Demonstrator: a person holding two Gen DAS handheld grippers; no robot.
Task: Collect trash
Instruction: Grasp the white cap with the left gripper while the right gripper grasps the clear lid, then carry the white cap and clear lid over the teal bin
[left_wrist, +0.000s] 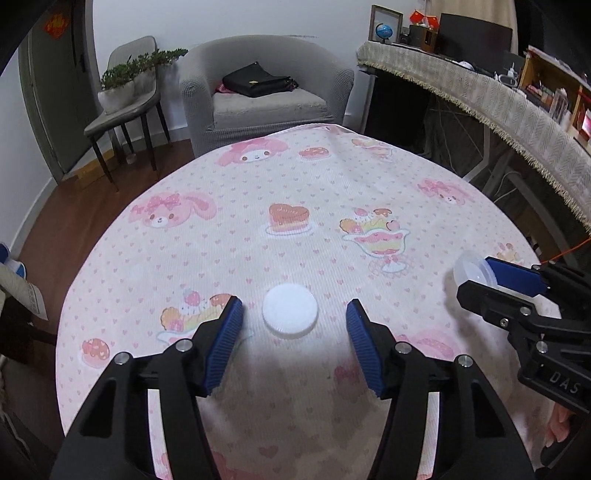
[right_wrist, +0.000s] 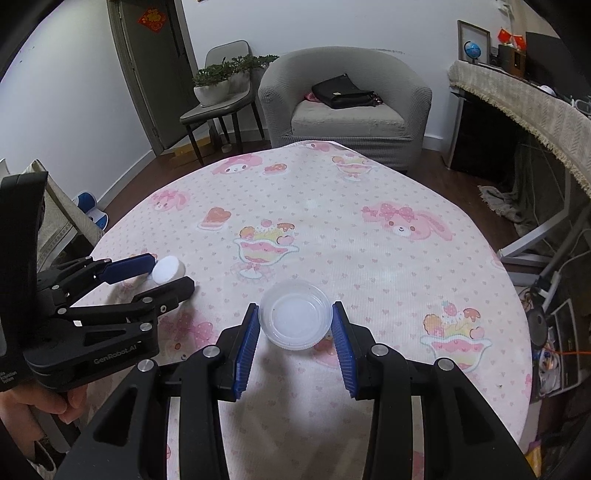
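A white round lid (left_wrist: 290, 310) lies between the fingers of my left gripper (left_wrist: 294, 314), which is open around it with gaps on both sides; the lid also shows in the right wrist view (right_wrist: 168, 269). A clear plastic cup (right_wrist: 295, 314) sits between the pads of my right gripper (right_wrist: 295, 317), which is closed on its sides. The cup also shows in the left wrist view (left_wrist: 474, 271), held in the right gripper (left_wrist: 480, 275). Both rest over the pink cartoon tablecloth (left_wrist: 258, 236).
A grey armchair (left_wrist: 266, 85) with a black bag (left_wrist: 258, 83) stands beyond the table. A chair with a potted plant (left_wrist: 129, 77) is at the left. A cloth-covered desk (left_wrist: 517, 107) with clutter runs along the right.
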